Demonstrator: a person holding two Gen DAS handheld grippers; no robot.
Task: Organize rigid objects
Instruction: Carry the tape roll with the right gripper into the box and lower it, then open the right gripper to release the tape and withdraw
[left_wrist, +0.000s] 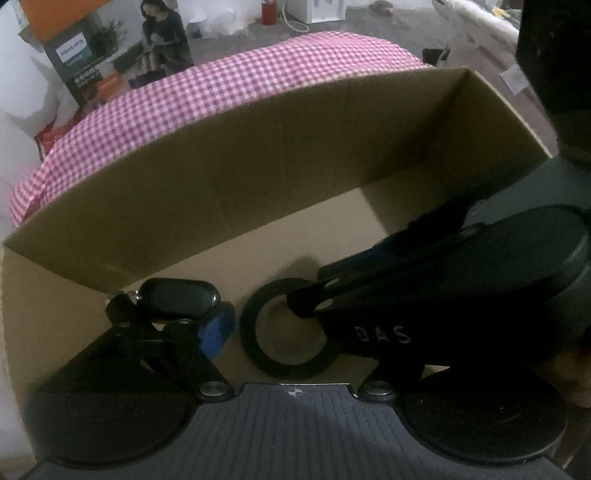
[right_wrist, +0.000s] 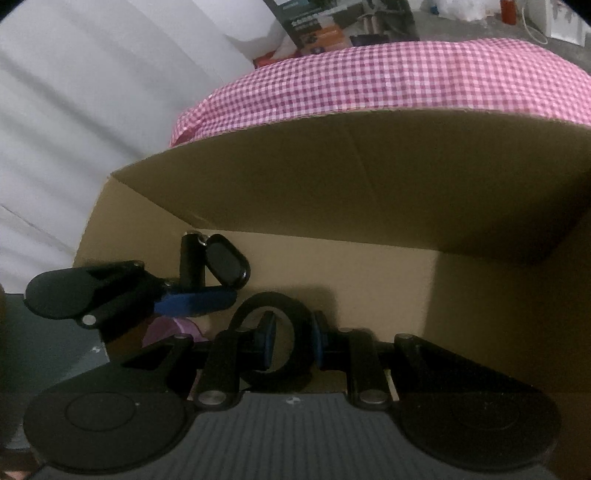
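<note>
Two grippers: inside box (right_wrist: 369, 177).
Right gripper (right_wrist: 293, 341): clenched on black ring (right_wrist: 240, 314).
Left gripper (left_wrist: 173, 317): released, fob (left_wrist: 181, 299) between fingers.

Raised letters "DAS" on the black arm of the right tongs (left_wrist: 382, 334), read from the left wrist view. "PHILIPS", mirrored, on the dark printed carton (left_wrist: 79, 55) beyond the checked cloth; its smaller print too blurred to read.

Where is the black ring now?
The black ring lies inside the cardboard box, right of the key fob, pinched by the right gripper.
</note>
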